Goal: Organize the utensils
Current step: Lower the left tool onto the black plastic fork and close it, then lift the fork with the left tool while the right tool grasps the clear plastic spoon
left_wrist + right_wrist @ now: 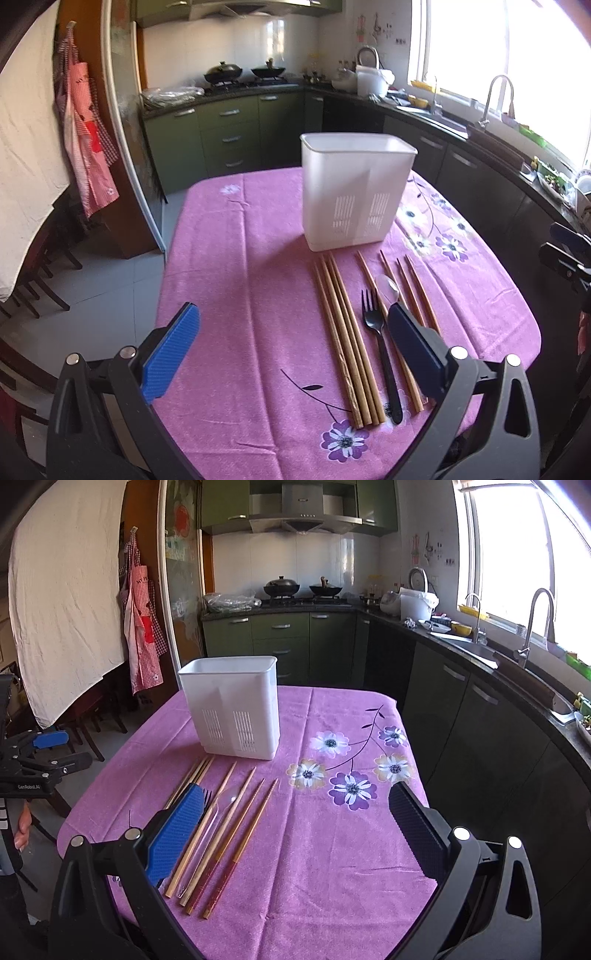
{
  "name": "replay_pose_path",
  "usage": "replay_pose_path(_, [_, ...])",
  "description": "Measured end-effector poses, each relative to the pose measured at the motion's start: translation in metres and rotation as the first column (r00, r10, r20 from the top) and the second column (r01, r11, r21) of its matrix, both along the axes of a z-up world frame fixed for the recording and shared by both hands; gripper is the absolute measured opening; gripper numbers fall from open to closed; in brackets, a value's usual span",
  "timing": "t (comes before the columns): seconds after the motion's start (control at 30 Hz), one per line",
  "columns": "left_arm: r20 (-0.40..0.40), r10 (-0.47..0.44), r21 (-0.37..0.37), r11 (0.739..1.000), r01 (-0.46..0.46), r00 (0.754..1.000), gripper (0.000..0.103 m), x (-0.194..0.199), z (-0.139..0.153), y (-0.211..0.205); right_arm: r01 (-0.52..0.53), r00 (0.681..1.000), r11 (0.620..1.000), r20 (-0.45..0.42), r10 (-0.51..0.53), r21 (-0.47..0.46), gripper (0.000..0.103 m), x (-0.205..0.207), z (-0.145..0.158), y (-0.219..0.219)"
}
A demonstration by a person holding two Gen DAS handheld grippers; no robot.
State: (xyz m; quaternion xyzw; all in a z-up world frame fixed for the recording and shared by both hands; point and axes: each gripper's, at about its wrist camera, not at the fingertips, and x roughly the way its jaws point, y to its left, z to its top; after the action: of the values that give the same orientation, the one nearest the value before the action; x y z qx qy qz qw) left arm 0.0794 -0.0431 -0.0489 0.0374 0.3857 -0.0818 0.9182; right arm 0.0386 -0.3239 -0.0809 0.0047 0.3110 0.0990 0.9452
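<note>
Hovering above the near edge of the bench point(229, 258), the left gripper point(291, 350) is held with its fingers wide apart and nothing between them; the right gripper point(295, 834) is likewise spread and empty. Just ahead, a tight bundle of wooden chopsticks point(343, 339) is laid lengthwise, with a black fork point(380, 347) and a clear spoon point(389, 286) beside it, and more loose chopsticks point(240, 842) fanned further right. Beyond their tips a white utensil holder point(354, 188) is stood upright on the purple cloth, empty as far as can be seen; a divider inside suggests two compartments. No utensil has been stowed yet. Risks judged: bundled sticks touch, so several could be pinched at once and dropped; thin round sticks could roll or slip; the light holder could be tipped by an off-angle insertion.
</note>
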Motion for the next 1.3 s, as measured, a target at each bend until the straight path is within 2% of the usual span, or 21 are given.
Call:
replay_pose_path(0.13, [-0.114, -0.067, -0.013, 0.998, 0.066, 0.991, 0.093, 0.024, -0.019, -0.026, -0.014, 0.997, 1.000, -0.082, 0.016, 0.024, 0.099, 0.025, -0.009, -0.004])
replay_pose_path(0.2, [-0.182, -0.092, -0.019, 0.996, 0.090, 0.979, 0.064, 0.033, -0.031, -0.041, -0.001, 0.994, 1.000, -0.106, 0.001, 0.001, 0.099, 0.036, -0.014, -0.002])
replay_pose_path(0.3, [-0.269, -0.125, -0.023, 0.992, 0.123, 0.955, 0.050, 0.043, -0.051, -0.061, 0.011, 0.990, 1.000, -0.138, -0.013, -0.013, 0.098, 0.048, -0.020, -0.002])
replay_pose_path(0.37, [-0.324, -0.134, -0.026, 0.991, 0.133, 0.936, 0.030, 0.047, -0.065, -0.071, 0.010, 0.988, 1.000, -0.152, -0.013, -0.024, 0.091, 0.053, -0.025, -0.001])
replay_pose_path(0.4, [-0.345, -0.136, -0.030, 0.991, 0.134, 0.929, 0.026, 0.050, -0.070, -0.076, 0.013, 0.987, 0.999, -0.157, -0.018, -0.029, 0.089, 0.055, -0.026, -0.001])
replay_pose_path(0.53, [-0.429, -0.126, -0.049, 0.992, 0.116, 0.895, 0.023, 0.059, -0.087, -0.085, 0.014, 0.985, 0.999, -0.171, -0.021, -0.044, 0.085, 0.062, -0.032, 0.000])
replay_pose_path(0.6, [-0.456, -0.119, -0.054, 0.993, 0.105, 0.882, 0.015, 0.063, -0.093, -0.088, 0.011, 0.986, 0.999, -0.166, -0.019, -0.051, 0.085, 0.063, -0.033, 0.001])
replay_pose_path(0.83, [-0.500, -0.091, -0.015, 0.995, 0.096, 0.861, 0.012, 0.073, -0.104, -0.098, -0.005, 0.987, 0.999, -0.160, -0.002, -0.049, 0.085, 0.060, -0.034, 0.006])
replay_pose_path(0.97, [-0.516, -0.067, 0.018, 0.996, 0.089, 0.854, 0.012, 0.077, -0.110, -0.102, -0.014, 0.986, 0.999, -0.164, 0.006, -0.052, 0.085, 0.061, -0.034, 0.007])
replay_pose_path(1.13, [-0.502, -0.056, 0.040, 0.995, 0.088, 0.863, 0.010, 0.079, -0.115, -0.109, -0.027, 0.986, 0.998, -0.164, 0.016, -0.065, 0.086, 0.061, -0.034, 0.010])
replay_pose_path(1.3, [-0.472, -0.078, -0.035, 0.997, 0.069, 0.878, 0.009, 0.079, -0.110, -0.106, -0.061, 0.977, 0.995, -0.208, 0.042, -0.085, 0.086, 0.068, -0.037, 0.018])
